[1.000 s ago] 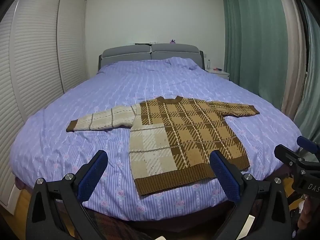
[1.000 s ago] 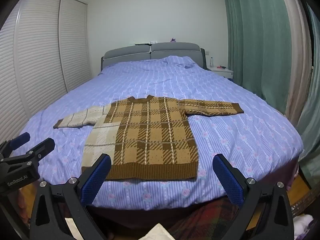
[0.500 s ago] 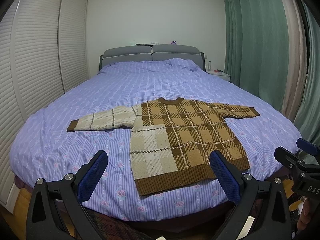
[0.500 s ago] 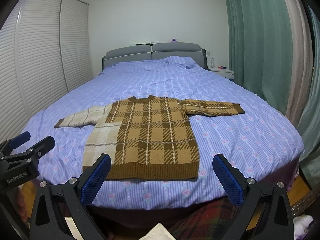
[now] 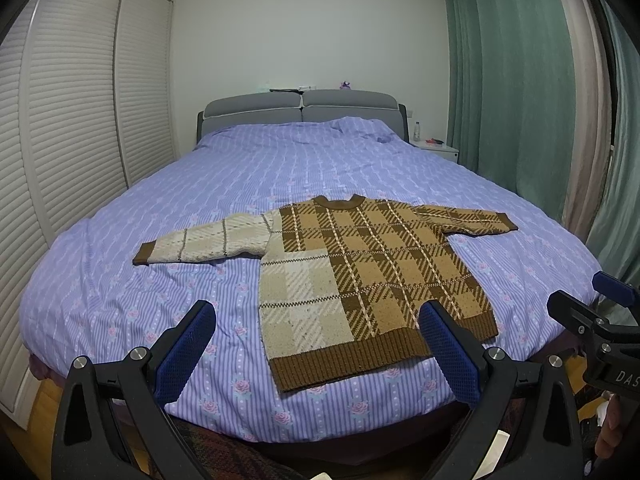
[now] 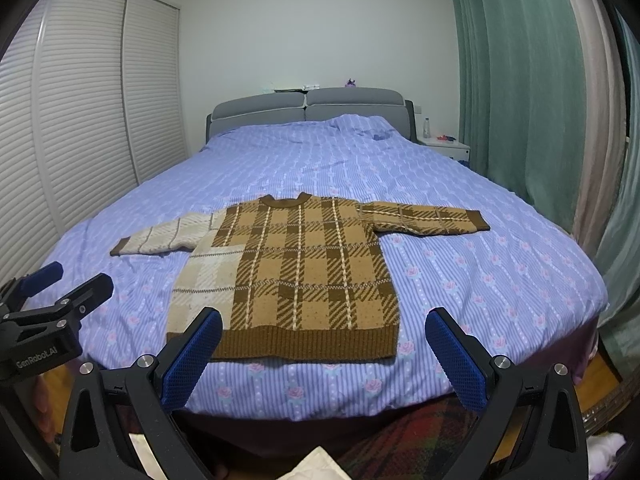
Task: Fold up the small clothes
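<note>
A small brown and cream plaid sweater (image 5: 360, 272) lies flat on the bed with both sleeves spread out, hem towards me; it also shows in the right wrist view (image 6: 296, 272). My left gripper (image 5: 318, 344) is open and empty, just short of the hem at the bed's near edge. My right gripper (image 6: 324, 350) is open and empty, also just short of the hem. The right gripper shows at the right edge of the left wrist view (image 5: 592, 320). The left gripper shows at the left edge of the right wrist view (image 6: 60, 300).
The bed (image 5: 320, 168) has a lilac striped cover and a grey headboard (image 5: 300, 108). Louvred wardrobe doors (image 5: 60, 140) stand on the left, green curtains (image 5: 520, 100) on the right, and a white nightstand (image 5: 436, 148) at the back right. A plaid rug (image 6: 400, 440) lies below.
Both grippers have drifted slightly; the view of the sweater shifts a little. Both stay open and the sweater has not moved.
</note>
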